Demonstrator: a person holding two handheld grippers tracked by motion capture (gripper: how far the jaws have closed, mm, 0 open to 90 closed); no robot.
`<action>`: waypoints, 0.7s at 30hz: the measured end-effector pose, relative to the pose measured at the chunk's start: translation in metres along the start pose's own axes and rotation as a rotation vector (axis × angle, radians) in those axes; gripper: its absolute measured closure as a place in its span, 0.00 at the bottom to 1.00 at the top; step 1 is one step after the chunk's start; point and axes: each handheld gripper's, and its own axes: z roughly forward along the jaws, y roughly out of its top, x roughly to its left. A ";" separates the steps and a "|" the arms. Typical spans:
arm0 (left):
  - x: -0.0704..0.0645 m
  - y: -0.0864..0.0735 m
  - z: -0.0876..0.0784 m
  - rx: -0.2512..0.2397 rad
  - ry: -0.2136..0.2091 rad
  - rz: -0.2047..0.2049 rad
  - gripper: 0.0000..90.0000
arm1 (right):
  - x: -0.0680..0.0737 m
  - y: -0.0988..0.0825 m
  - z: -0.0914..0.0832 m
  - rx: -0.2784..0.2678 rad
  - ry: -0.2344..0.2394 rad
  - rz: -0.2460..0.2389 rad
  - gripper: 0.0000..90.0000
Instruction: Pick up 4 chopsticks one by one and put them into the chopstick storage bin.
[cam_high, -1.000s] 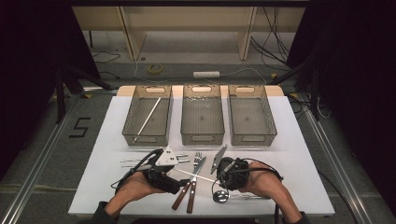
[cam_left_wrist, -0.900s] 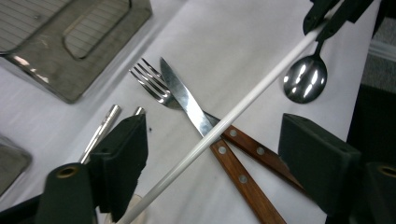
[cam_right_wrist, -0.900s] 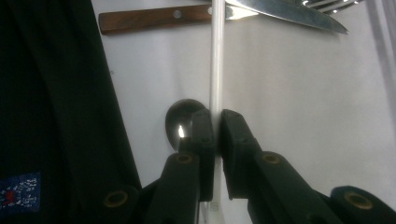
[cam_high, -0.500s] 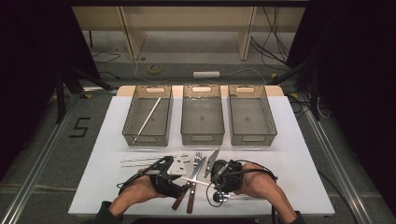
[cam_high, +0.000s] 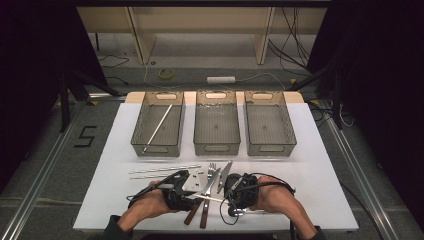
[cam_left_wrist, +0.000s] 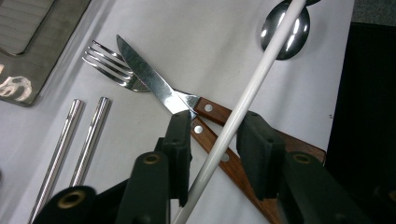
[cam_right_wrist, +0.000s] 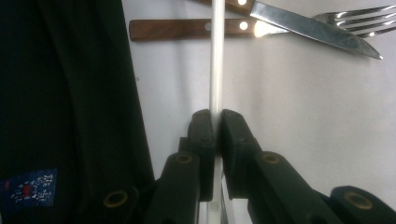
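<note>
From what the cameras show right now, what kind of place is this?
Probably a lab or recording studio, not a kitchen. A white table stands between dark curtains, loose cables and a power strip lie on the floor, and cutlery is laid before three grey bins as if for a sorting test.

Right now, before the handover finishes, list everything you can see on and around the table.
Bins: three, clear grey, in a row at the table's far side.
White chopstick in bin: one, left bin.
White chopstick: one, gripped by the right gripper, passing between the left jaws.
Metal chopsticks: two, silver, left of the cutlery.
Knife: one, wooden handle, blade lying over the fork.
Fork: one, steel, wooden handle.
Spoon: one, steel, under the white chopstick's far end.
Table: one, white.
Left gripper: black, jaws just closing, pads not yet pressing.
Right gripper: black, clamped.
</note>
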 end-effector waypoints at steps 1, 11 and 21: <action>0.000 0.000 0.000 0.002 -0.009 0.006 0.76 | 0.000 0.000 0.000 0.001 0.002 -0.003 0.94; -0.005 -0.004 0.006 0.051 -0.133 0.054 0.87 | 0.004 -0.002 0.003 0.009 0.038 -0.045 0.94; -0.006 -0.003 0.005 0.068 -0.162 0.026 0.94 | -0.010 -0.011 -0.008 -0.093 0.008 0.043 0.78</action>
